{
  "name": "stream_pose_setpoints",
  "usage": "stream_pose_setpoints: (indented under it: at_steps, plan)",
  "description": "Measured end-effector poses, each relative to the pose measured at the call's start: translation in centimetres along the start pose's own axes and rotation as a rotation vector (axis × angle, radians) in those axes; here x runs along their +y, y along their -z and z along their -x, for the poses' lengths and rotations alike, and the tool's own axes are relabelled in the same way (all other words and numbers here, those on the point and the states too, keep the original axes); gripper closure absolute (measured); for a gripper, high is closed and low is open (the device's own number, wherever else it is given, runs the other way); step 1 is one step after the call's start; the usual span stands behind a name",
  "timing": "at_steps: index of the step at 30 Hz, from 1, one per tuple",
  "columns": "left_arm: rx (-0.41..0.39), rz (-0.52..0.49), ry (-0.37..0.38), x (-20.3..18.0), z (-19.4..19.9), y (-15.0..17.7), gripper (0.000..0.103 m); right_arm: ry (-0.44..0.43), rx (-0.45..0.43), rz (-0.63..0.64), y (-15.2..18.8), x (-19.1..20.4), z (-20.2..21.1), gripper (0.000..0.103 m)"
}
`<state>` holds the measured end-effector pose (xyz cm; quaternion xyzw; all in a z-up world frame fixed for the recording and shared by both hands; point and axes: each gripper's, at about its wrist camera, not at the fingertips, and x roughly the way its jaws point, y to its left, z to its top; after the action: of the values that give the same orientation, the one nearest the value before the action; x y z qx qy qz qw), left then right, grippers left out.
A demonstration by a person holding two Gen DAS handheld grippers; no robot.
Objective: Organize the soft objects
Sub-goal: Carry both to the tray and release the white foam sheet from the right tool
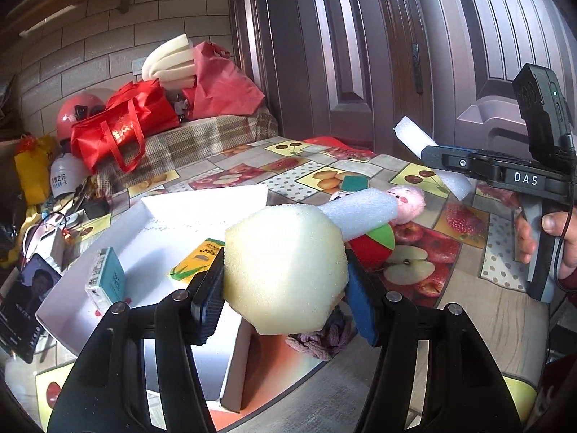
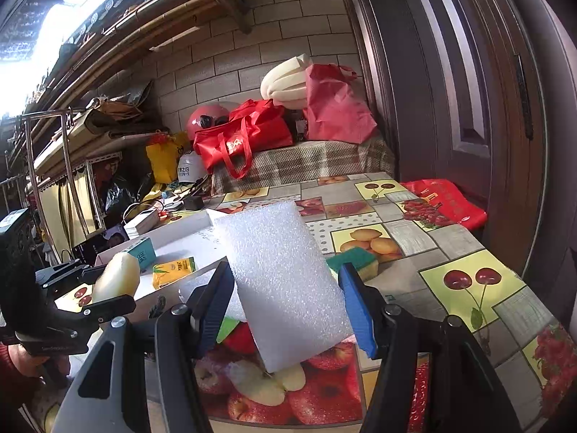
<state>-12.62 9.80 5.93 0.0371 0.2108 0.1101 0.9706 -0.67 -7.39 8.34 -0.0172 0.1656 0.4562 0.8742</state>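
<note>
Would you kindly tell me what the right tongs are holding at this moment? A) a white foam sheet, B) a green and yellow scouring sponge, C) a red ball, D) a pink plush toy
A: in the right wrist view the right tongs grip a white foam sheet between their blue pads, while the green and yellow scouring sponge lies on the table behind.

Left gripper [image 1: 285, 281] jaws clamp yellow sponge [image 1: 285, 269].
</note>
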Motion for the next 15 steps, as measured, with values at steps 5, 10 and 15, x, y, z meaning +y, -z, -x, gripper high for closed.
stream_pose_setpoints:
  at_steps: [5, 10, 15]
  plan:
    - [-0.021, 0.013, -0.072, 1.8, -0.2, 0.1, 0.043, -0.036, 0.003, 0.029, 0.0, 2.2, -1.0, 0.042]
    - [-0.041, 0.113, -0.155, 5.4, 0.1, 0.5, 0.043, -0.073, 0.011, 0.076, 0.1, 4.7, -2.0, 0.042]
    - [-0.053, 0.208, -0.252, 9.4, 0.1, 1.1, 0.043, -0.104, 0.025, 0.109, 0.1, 6.9, -3.2, 0.042]
